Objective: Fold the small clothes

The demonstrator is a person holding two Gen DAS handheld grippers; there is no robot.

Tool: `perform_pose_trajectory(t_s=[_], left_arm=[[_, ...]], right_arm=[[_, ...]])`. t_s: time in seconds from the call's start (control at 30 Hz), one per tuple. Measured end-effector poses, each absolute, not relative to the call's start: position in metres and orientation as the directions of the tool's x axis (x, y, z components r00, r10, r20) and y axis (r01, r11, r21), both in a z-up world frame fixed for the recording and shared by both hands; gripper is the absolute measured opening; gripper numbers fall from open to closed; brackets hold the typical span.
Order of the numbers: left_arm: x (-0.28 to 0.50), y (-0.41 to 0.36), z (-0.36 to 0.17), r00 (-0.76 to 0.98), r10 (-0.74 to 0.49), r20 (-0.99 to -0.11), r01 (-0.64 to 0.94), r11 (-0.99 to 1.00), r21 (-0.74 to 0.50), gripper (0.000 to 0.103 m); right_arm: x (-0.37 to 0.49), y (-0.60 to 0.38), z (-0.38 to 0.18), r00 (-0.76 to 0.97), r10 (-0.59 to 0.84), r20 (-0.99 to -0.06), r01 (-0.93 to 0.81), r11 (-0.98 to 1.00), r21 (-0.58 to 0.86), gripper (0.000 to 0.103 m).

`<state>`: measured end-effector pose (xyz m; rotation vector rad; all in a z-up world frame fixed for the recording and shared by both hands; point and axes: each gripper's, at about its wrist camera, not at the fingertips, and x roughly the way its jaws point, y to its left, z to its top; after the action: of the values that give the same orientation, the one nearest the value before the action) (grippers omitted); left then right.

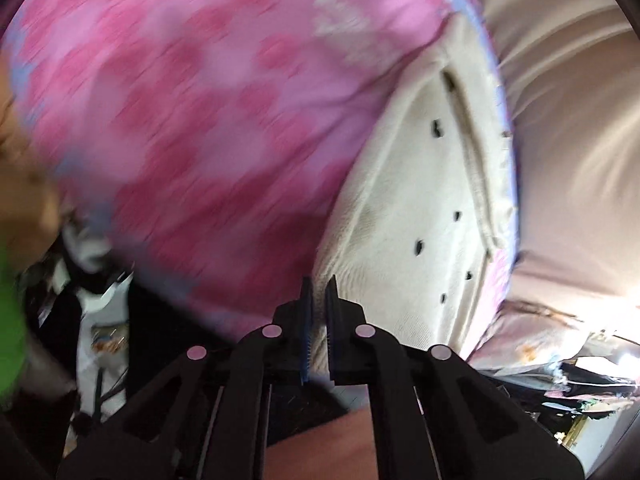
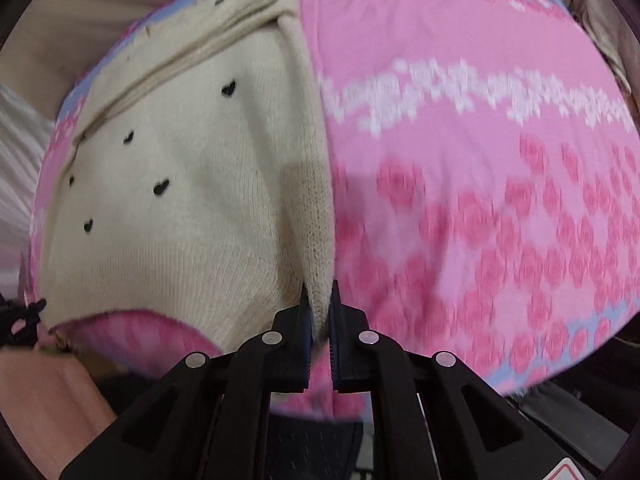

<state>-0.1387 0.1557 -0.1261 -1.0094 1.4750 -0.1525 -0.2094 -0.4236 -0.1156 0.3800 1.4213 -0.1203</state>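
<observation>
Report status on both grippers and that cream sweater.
Left gripper shut on cream sweater edge. Right gripper shut on its ribbed edge too. Sweater lies on pink blanket. Nothing in the way.

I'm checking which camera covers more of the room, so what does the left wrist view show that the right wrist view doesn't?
Only the left wrist view shows something bright green at its edge and dim clutter in a far corner. Only the right wrist view shows the white patterned band across the pink patterned blanket sharply. Both show the cream knit garment with small black hearts lying on that blanket, each gripper, left and right, shut on its edge.
</observation>
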Motion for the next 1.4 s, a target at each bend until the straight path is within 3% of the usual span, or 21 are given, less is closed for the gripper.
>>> perform_pose_trajectory(t_s=[0.17,0.27,0.43,0.63,0.93,1.03,1.13,1.2,1.27,1.33,1.4], left_arm=[[-0.166,0.171,-0.099,0.167,-0.606,-0.778,-0.495,0.630,-0.598,0.003],[-0.151,0.172,-0.072,0.234,-0.588,-0.774,-0.456,0.637,-0.622,0.003],[-0.080,0.160,-0.028,0.380,-0.604,-0.700,-0.317,0.626,-0.712,0.003],[0.024,0.140,0.008,0.536,-0.576,-0.617,-0.178,0.637,-0.750,0.003],[0.191,0.087,-0.017,0.552,-0.476,-0.685,-0.148,0.752,-0.642,0.003],[0.231,0.064,-0.041,0.512,-0.469,-0.720,-0.143,0.780,-0.609,0.004],[0.262,0.052,-0.070,0.493,-0.449,-0.745,-0.176,0.788,-0.590,0.007],[0.269,0.055,-0.084,0.468,-0.420,-0.778,-0.225,0.794,-0.565,0.009],[0.264,0.062,-0.086,0.472,-0.447,-0.760,-0.238,0.765,-0.598,0.009],[0.250,0.068,-0.078,0.500,-0.452,-0.739,-0.210,0.764,-0.610,0.018],[0.234,0.071,-0.070,0.508,-0.440,-0.741,-0.180,0.787,-0.591,0.054]], right_arm=[[-0.245,-0.428,-0.105,0.150,0.295,-0.944,0.327,0.886,0.329,0.005],[-0.226,-0.442,-0.081,0.264,0.318,-0.911,0.354,0.846,0.398,0.005],[-0.149,-0.477,-0.038,0.531,0.327,-0.782,0.351,0.755,0.554,0.005],[-0.051,-0.507,-0.031,0.680,0.312,-0.664,0.349,0.659,0.667,0.006],[0.087,-0.533,-0.086,0.619,0.250,-0.745,0.462,0.651,0.602,0.008],[0.112,-0.541,-0.117,0.571,0.253,-0.781,0.536,0.606,0.588,0.013],[0.114,-0.547,-0.128,0.596,0.258,-0.760,0.550,0.559,0.621,0.019],[0.107,-0.549,-0.120,0.639,0.227,-0.735,0.541,0.545,0.640,0.033],[0.096,-0.550,-0.103,0.685,0.157,-0.712,0.526,0.569,0.632,0.060],[0.087,-0.545,-0.087,0.690,0.100,-0.717,0.503,0.646,0.574,0.064],[0.086,-0.532,-0.083,0.638,0.076,-0.766,0.481,0.738,0.474,0.064]])
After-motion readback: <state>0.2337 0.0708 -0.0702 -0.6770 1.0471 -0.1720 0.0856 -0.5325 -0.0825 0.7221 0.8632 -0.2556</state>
